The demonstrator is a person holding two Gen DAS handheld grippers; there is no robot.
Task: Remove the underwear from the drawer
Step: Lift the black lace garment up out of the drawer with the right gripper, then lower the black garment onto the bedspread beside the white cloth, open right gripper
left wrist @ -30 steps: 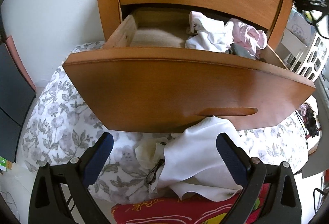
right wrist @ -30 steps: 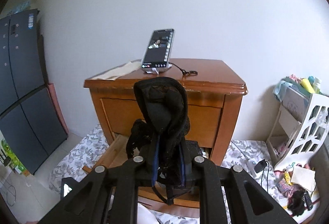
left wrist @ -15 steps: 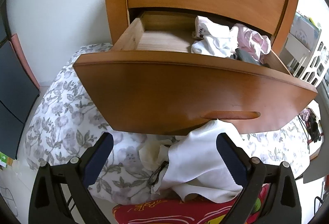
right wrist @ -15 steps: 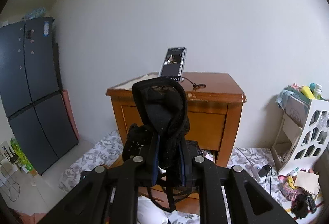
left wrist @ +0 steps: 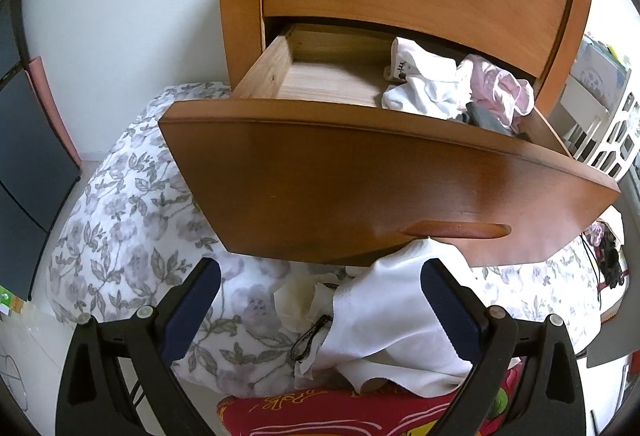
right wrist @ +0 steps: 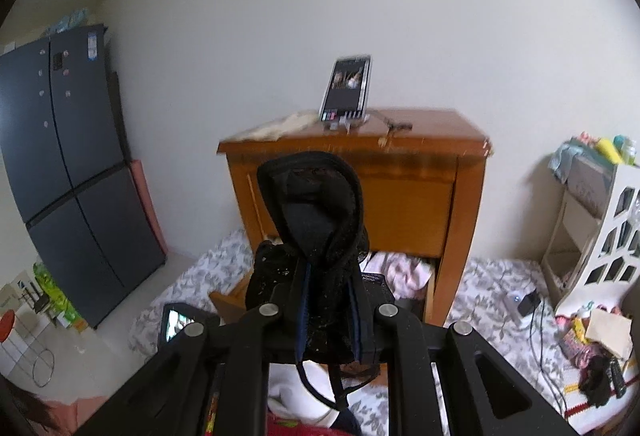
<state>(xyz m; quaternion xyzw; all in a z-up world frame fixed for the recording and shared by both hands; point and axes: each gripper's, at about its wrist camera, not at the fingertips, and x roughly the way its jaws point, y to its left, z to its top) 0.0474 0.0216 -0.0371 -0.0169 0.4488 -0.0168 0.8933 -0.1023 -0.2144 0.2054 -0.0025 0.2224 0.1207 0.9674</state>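
Right wrist: black underwear (right wrist: 320, 220) pinched between right tongs (right wrist: 329, 316) (clamped).

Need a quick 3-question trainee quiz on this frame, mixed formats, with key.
1. True or false: the right gripper is shut on the black underwear.
2. Multiple choice: the left gripper is A) shut on a sock, B) open and holding nothing, C) gripping the drawer handle.
3. Fill in: the white and pink garments lie at the ____ side of the open drawer in the left wrist view.

Key: 1 true; 2 B; 3 right.
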